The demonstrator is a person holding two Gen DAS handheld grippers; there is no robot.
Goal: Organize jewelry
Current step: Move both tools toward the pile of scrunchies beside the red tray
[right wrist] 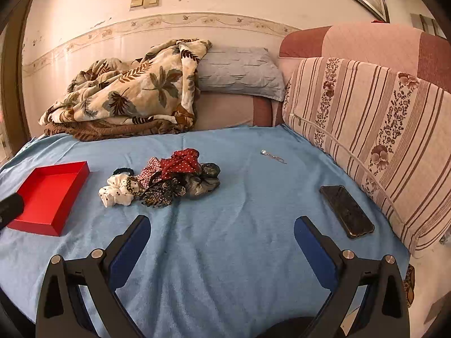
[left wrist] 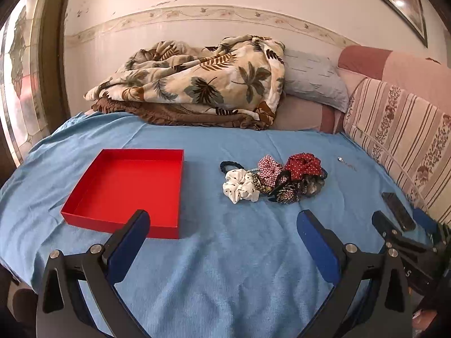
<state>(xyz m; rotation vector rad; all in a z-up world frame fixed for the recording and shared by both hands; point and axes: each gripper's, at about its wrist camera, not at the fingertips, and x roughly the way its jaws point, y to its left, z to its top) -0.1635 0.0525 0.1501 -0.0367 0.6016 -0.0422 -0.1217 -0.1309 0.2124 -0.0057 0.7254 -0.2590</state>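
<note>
Nothing sorted yet: the red box (left wrist: 124, 188) sits bare at ten o'clock; the scrunchie pile (left wrist: 270, 178) waits at one o'clock, a small chain (right wrist: 272, 156) beyond; left gripper (left wrist: 222, 225) and right gripper (right wrist: 222, 228) both gape, holding nothing.

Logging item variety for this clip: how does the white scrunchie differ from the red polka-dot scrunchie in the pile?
The white scrunchie is pale with sparse dark dots; the red scrunchie is dark red with dense white dots. The white one lies at the pile's near edge, closest to the red box; the red one sits at the far side, resting partly on other pieces. Both are ruffled fabric, lie on the blue cover, outside the box, and are untouched by either gripper.
</note>
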